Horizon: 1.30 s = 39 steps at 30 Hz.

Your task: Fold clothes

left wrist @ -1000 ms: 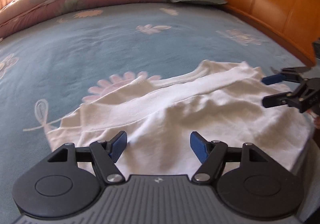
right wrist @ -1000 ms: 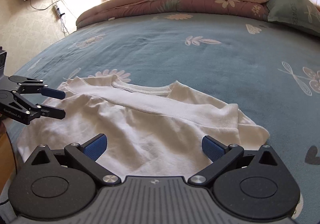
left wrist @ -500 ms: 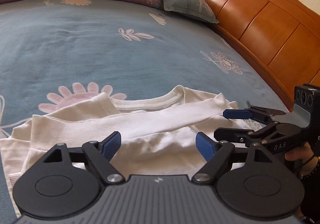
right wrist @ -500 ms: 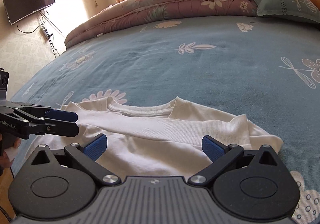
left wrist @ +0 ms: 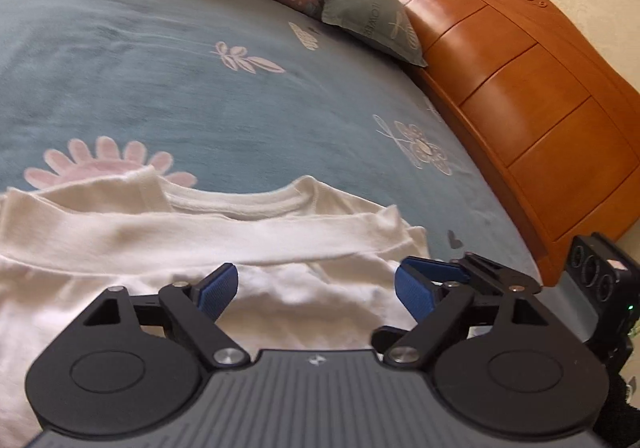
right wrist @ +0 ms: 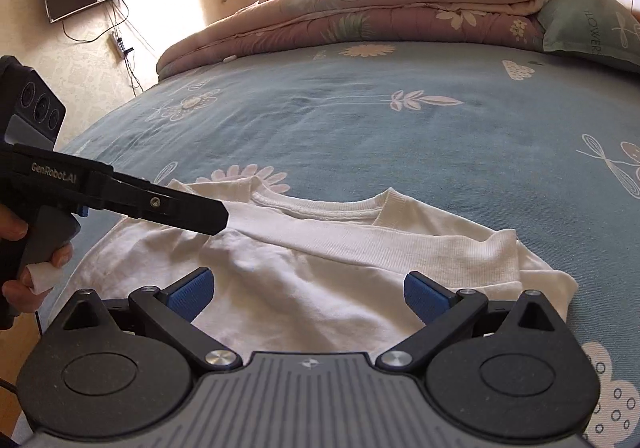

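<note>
The white shirt (right wrist: 328, 272) lies folded on the blue flowered bedspread (right wrist: 360, 120), in the lower middle of both views. Its ribbed hem band runs across just below the neckline, collar toward the far side; the cloth nearest you is rumpled.

Your left gripper (left wrist: 316, 288) stands open above the shirt with nothing between its blue pads (left wrist: 216, 290); its jaws have just been opening. Your right gripper (right wrist: 306, 294) is likewise spread wide, empty, over the near edge.

Against the frame a second ago: your left view has swung, so the wooden headboard (left wrist: 520, 88) now fills the upper right, and the right gripper sits close at lower right. In the right view your left gripper (right wrist: 208, 214) reaches further in from the left edge.
</note>
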### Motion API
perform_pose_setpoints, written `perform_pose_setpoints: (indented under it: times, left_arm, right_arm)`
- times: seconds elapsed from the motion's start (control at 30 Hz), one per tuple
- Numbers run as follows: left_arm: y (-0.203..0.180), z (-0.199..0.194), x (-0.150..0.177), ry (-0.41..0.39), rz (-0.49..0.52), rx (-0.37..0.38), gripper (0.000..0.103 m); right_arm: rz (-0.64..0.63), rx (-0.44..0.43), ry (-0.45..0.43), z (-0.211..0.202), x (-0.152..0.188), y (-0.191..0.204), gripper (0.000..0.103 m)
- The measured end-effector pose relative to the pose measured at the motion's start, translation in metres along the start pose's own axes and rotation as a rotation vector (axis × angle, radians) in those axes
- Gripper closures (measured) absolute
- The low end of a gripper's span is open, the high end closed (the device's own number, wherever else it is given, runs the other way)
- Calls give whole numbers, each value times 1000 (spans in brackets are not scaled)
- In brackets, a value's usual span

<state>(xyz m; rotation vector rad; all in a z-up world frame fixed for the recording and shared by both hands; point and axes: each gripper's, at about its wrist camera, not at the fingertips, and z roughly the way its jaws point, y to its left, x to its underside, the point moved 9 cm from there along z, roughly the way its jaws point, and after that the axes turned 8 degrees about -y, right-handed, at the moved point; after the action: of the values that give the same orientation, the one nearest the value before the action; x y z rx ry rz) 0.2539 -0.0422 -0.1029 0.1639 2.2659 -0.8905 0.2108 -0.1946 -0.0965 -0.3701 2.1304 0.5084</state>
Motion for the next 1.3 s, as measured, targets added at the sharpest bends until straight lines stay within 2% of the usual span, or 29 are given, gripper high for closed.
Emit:
perform_pose_setpoints:
  times: [0.03,0.2,0.37,0.47,0.6,0.8,0.83,0.9,0.97,1.0,1.1,1.17,1.3]
  left_arm:
    - [-5,6,5,3,8,12,17]
    - [5,43,12,32,36,-55,17]
    - [-11,37,3,31,53,-76,17]
    - [-31,30,8,18,86,-7,14]
    - [-17,47,26,85,56,-89,15]
    - [-33,20,19,29,86,-74,14]
    - [-32,14,19,22,84,-84,13]
    - [-18,8,25,23,54,-129,13]
    - [3,7,35,61,19,-208,14]
    - [10,8,40,74,18,-222,14]
    - [9,2,35,79,21,-223,14]
    - [2,-5,27,42,43,-221,13]
    - [6,-5,37,61,24,-233,13]
  right_arm:
    - [-9,20,10,0,5,0,0]
    - [31,59,49,-10,28,-9,0]
    - [36,67,37,-29,37,-7,0]
    - [54,65,25,-33,41,-8,0]
    - [53,104,25,-27,50,-15,0]
    - [97,95,-27,-43,43,-15,0]
    - [109,92,-39,-46,42,-16,0]
    - [133,150,-7,-42,51,-28,0]
    - [138,157,-18,-42,56,-32,0]
    - [139,155,-23,-42,57,-33,0]
    - [146,158,-40,-42,58,-34,0]
    - [149,164,-53,-41,59,-34,0]
    - [46,205,-37,-38,63,-25,0]
